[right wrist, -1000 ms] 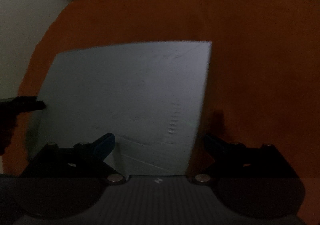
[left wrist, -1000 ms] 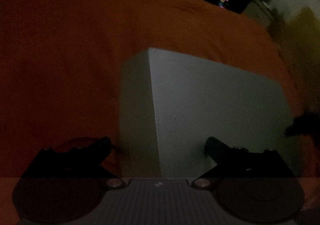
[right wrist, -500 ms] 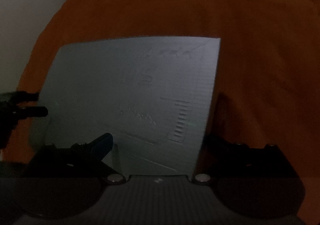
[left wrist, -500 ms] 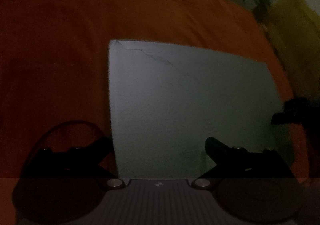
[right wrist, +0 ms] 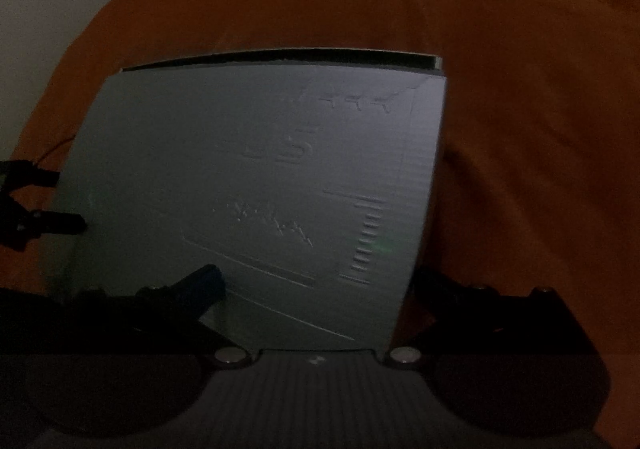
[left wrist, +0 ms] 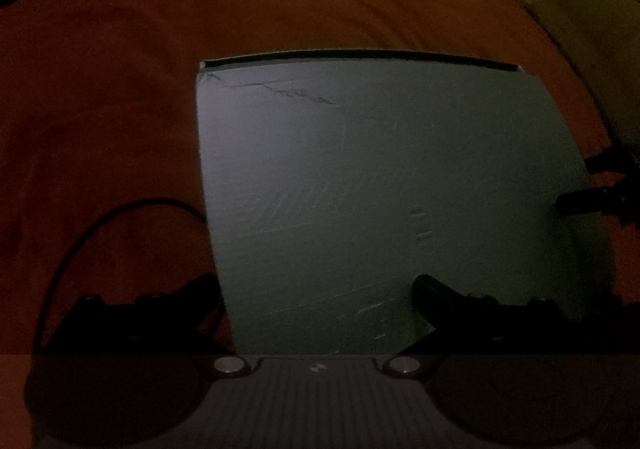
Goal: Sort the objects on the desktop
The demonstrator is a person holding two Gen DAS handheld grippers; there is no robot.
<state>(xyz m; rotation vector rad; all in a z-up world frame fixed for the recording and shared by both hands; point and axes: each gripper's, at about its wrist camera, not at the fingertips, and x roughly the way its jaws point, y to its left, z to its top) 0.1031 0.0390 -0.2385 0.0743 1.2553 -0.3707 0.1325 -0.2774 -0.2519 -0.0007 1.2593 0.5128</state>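
A large pale grey box (left wrist: pixel 380 177) lies on an orange cloth (left wrist: pixel 120 69), its broad face toward both cameras and a dark slit along its far top edge. My left gripper (left wrist: pixel 316 281) is open and straddles the box's left edge, one finger beside the box and one over its face. In the right wrist view the same box (right wrist: pixel 260 169) shows embossed markings. My right gripper (right wrist: pixel 316 273) is open astride the right edge. Each gripper shows in the other's view, at the box's opposite side: the right gripper (left wrist: pixel 592 185) and the left gripper (right wrist: pixel 44 201).
The scene is very dim. A thin black cable (left wrist: pixel 80 233) loops over the cloth near my left gripper's left finger. A yellowish cabinet (left wrist: pixel 580 9) stands beyond the cloth at the far right, and a pale wall (right wrist: pixel 40 9) at the far left.
The box has turned from showing a corner and two sides to showing one broad face, with a slit now visible along its far edge. Both grippers stay at its two sides.
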